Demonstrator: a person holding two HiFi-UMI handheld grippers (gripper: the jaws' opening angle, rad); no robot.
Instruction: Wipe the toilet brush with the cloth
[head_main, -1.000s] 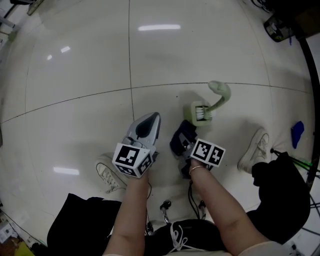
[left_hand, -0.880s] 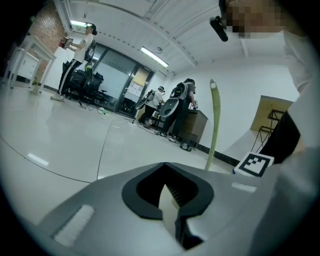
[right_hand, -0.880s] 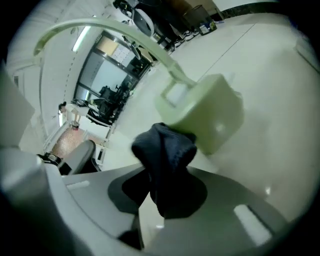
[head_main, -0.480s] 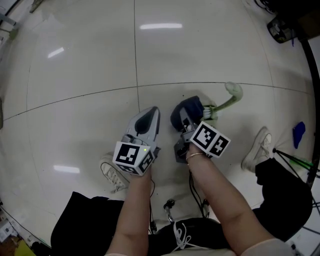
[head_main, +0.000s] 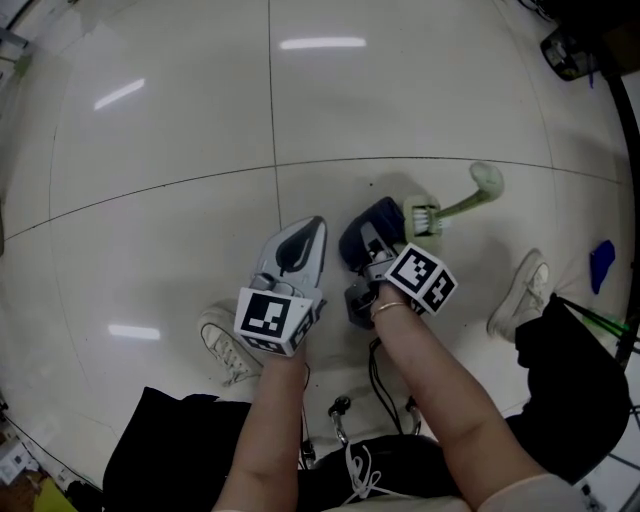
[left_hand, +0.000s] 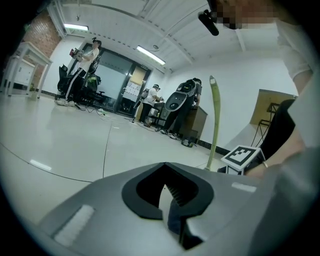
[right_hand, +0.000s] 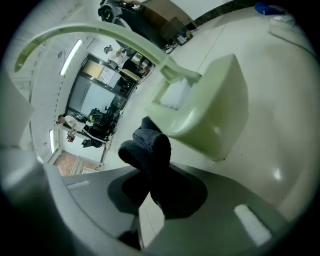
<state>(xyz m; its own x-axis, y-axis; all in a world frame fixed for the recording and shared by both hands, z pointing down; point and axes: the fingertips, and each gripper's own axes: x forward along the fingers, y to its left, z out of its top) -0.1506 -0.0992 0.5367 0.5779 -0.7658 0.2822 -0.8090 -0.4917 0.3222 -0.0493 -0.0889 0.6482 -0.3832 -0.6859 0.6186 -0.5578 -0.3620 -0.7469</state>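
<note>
A pale green toilet brush (head_main: 425, 218) stands in its holder on the floor, its curved handle (head_main: 487, 180) leaning to the right. My right gripper (head_main: 372, 240) is shut on a dark blue cloth (head_main: 378, 222), which presses against the holder's left side. In the right gripper view the cloth (right_hand: 150, 150) bulges out of the jaws just below the holder (right_hand: 210, 115) and the white bristles (right_hand: 175, 95). My left gripper (head_main: 296, 245) hovers to the left of the cloth, shut and holding nothing. In the left gripper view the green handle (left_hand: 215, 125) rises at the right.
The person's white shoes (head_main: 225, 345) (head_main: 520, 295) rest on the glossy tiled floor on either side of the arms. A blue object (head_main: 600, 262) and dark stand legs (head_main: 600, 325) lie at the right. People and equipment (left_hand: 150, 100) stand far off across the room.
My right gripper carried the cloth up from below the brush to the holder's left side. The left gripper stayed about where it was.
</note>
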